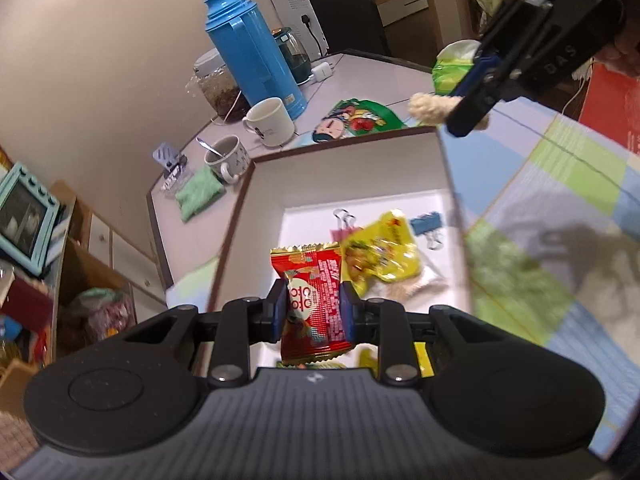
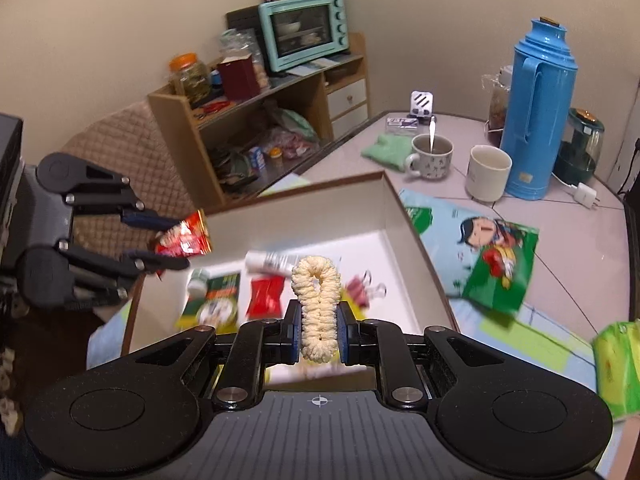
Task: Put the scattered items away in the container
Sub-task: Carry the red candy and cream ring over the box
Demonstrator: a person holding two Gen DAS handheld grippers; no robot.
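The container (image 1: 344, 168), an open box with a brown rim and white inside, lies directly ahead of and below both grippers on the table (image 1: 360, 76). We hold the left gripper (image 1: 313, 312) over its near-left corner, its two blue pads pressed against the sides of a red snack packet (image 1: 314, 304), which stands upright between them. Just beyond that gripper, on the box floor, we see a yellow snack packet (image 1: 384, 252), a blue binder clip (image 1: 428, 224) and a pink binder clip (image 1: 340, 234).

We hold the right gripper (image 2: 319, 332) above the near edge of the box, pinching a cream knitted hair scrunchie (image 2: 316, 308) that rises past its fingertips. Ahead of it, inside the box, lie a small white tube (image 2: 270, 262), a red sachet (image 2: 264, 296) and a green-and-yellow packet (image 2: 216, 296), all blurred. To this gripper's right, outside the box, a green cartoon-printed bag (image 2: 492, 264) rests on the table; farther off stand two mugs (image 2: 430, 156) and a blue thermos (image 2: 534, 108). The left gripper appears to its left with the red packet clamped.
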